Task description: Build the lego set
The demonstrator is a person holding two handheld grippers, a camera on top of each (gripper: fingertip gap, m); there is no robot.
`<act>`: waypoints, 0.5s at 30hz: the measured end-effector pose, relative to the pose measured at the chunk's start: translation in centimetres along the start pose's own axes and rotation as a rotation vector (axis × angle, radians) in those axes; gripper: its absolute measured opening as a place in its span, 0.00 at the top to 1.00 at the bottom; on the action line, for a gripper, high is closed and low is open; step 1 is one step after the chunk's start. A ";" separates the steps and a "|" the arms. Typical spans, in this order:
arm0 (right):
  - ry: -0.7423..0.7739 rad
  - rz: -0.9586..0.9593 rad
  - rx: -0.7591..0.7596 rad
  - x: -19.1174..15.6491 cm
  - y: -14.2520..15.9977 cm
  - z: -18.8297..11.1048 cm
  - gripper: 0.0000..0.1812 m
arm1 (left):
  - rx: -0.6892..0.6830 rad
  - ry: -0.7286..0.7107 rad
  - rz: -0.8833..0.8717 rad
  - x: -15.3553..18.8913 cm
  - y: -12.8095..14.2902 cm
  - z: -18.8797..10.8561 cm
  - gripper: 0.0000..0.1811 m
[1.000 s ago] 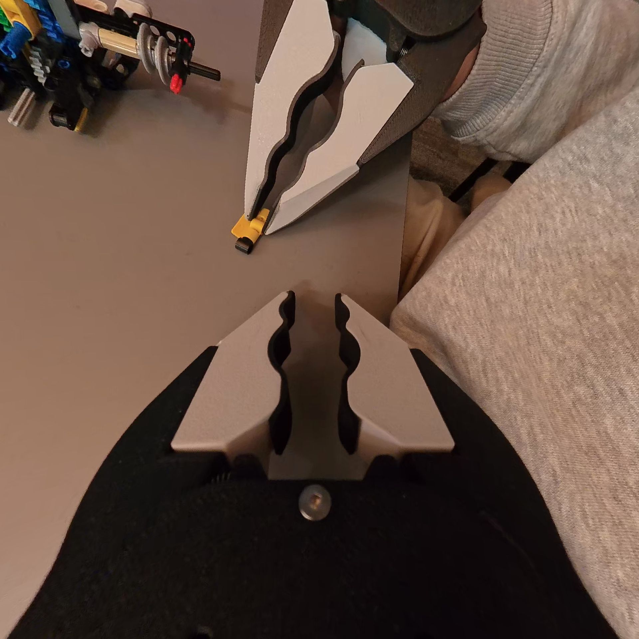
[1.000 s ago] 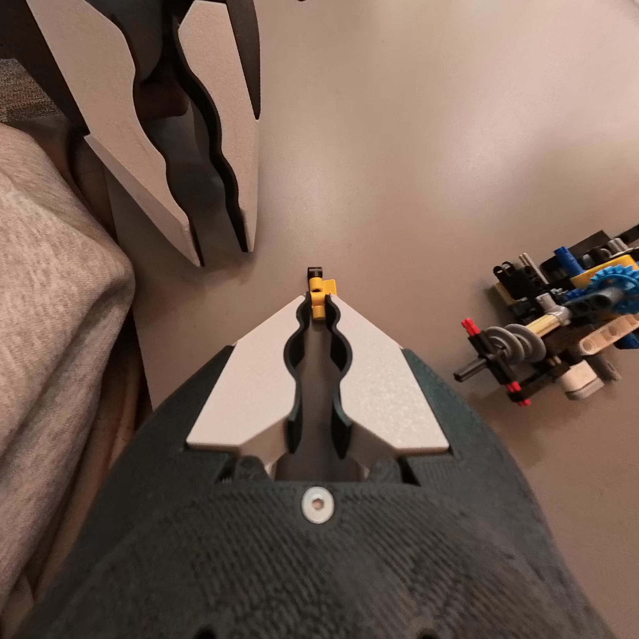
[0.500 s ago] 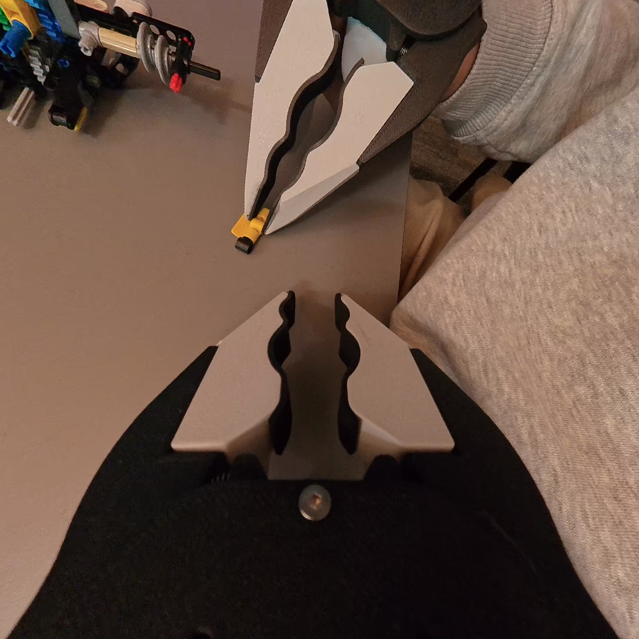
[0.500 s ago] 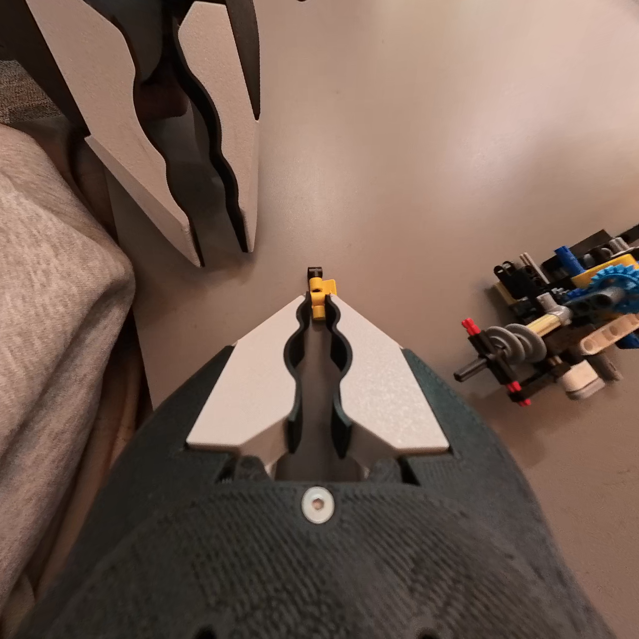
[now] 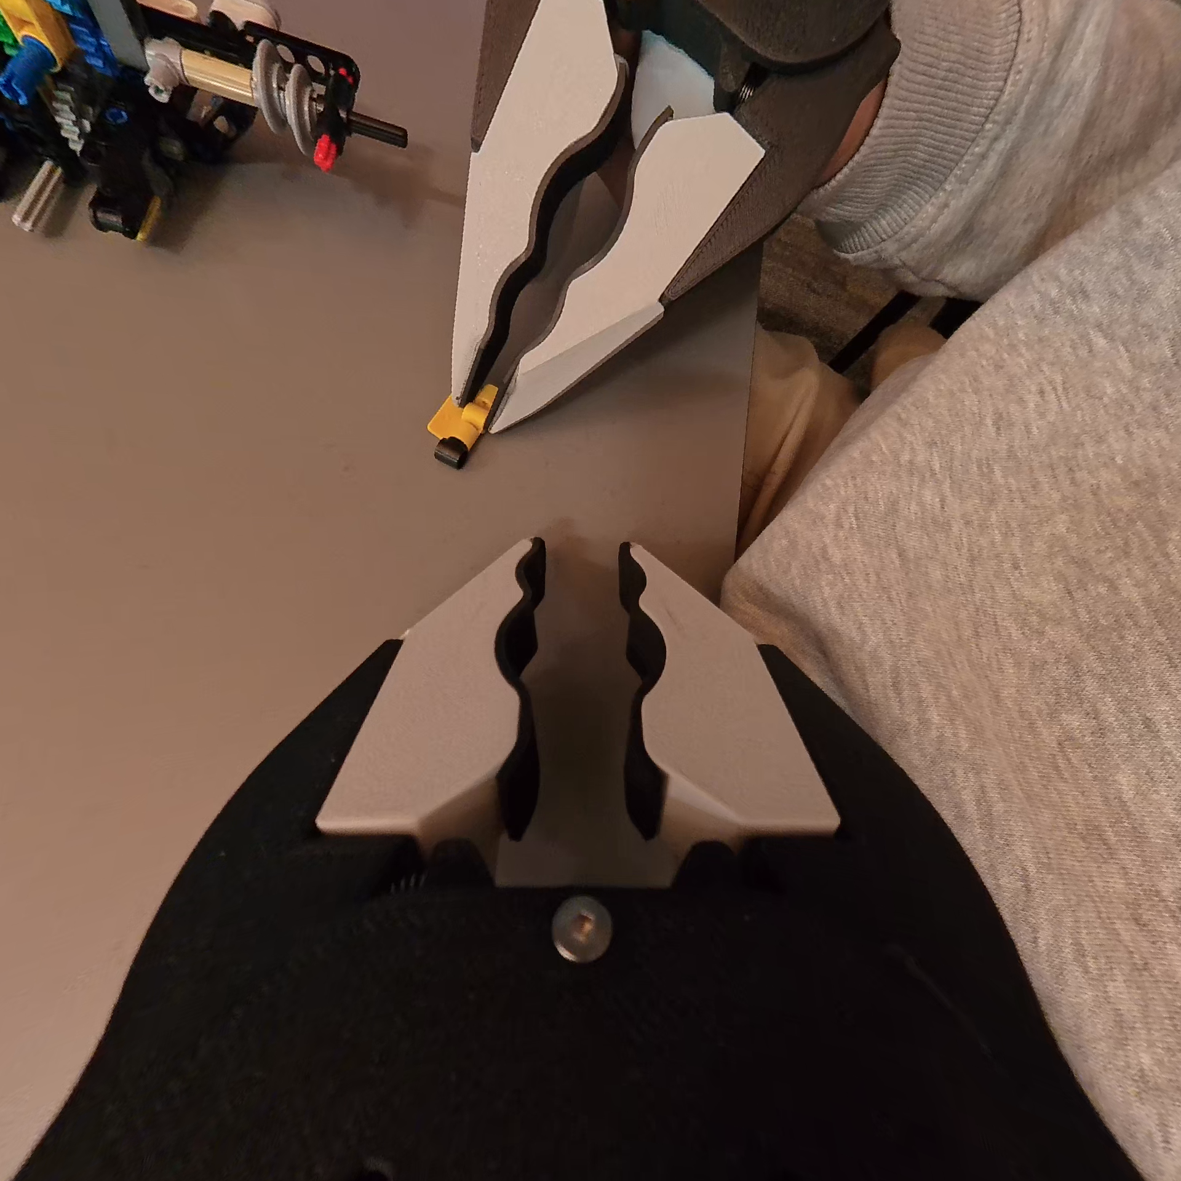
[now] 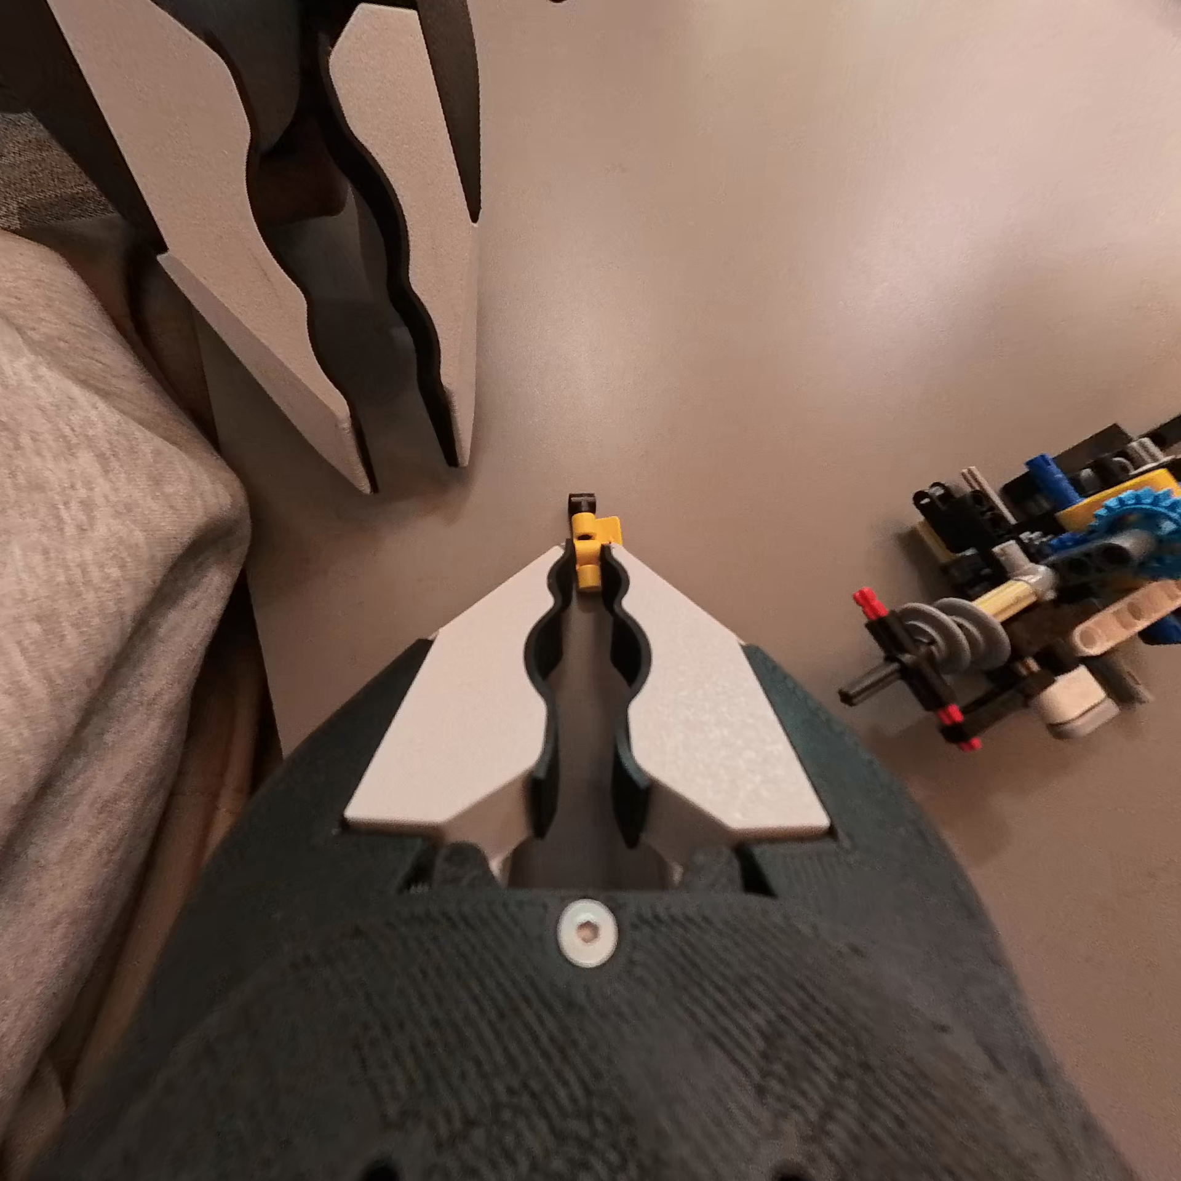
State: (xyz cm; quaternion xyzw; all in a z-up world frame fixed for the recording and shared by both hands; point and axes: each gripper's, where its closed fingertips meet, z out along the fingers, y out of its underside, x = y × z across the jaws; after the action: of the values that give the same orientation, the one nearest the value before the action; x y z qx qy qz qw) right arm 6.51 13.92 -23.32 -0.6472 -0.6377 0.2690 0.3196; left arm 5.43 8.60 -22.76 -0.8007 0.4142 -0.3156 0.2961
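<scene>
My right gripper [image 6: 588,556] is shut on a small yellow connector piece [image 6: 591,543] with a black pin [image 6: 581,501] sticking out of its front, held against the grey table. The same piece [image 5: 461,422] and the right gripper [image 5: 487,402] show in the left wrist view. My left gripper [image 5: 581,543] is open and empty, a short way in front of that piece; it also shows in the right wrist view [image 6: 415,473]. The partly built lego model [image 6: 1035,613], black with blue gear, grey spring and red pins, lies on the table to the right; in the left wrist view the model [image 5: 160,108] is at the top left.
The table's near edge [image 5: 748,383] runs close beside both grippers. A person's grey sleeve and clothing [image 5: 990,511] fill the space past that edge; the clothing also shows in the right wrist view [image 6: 96,575]. The gap from one gripper's tips to the other's is roughly 6 cm.
</scene>
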 end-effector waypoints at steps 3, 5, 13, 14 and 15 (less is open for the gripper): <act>-0.001 0.001 0.000 0.0 0.0 0.0 0.96 | 0.003 0.000 -0.001 0.0 0.0 0.0 0.89; -0.001 0.002 0.000 0.0 0.0 0.0 0.96 | 0.005 0.001 -0.002 0.0 -0.1 0.0 0.89; 0.030 -0.002 0.112 0.6 -1.6 -1.4 0.93 | 0.153 0.035 -0.052 0.5 -2.1 -1.5 0.90; 0.035 0.007 0.135 0.9 -1.9 -1.8 0.93 | 0.228 0.058 -0.094 0.7 -3.4 -2.4 0.90; 0.043 0.017 0.162 1.2 -2.3 -2.3 0.93 | 0.306 0.072 -0.137 0.7 -4.7 -3.6 0.90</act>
State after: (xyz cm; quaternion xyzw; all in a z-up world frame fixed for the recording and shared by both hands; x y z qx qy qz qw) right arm 6.80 14.91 -20.05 -0.6301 -0.6014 0.3084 0.3823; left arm 5.28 9.52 -16.91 -0.7610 0.3160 -0.4227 0.3772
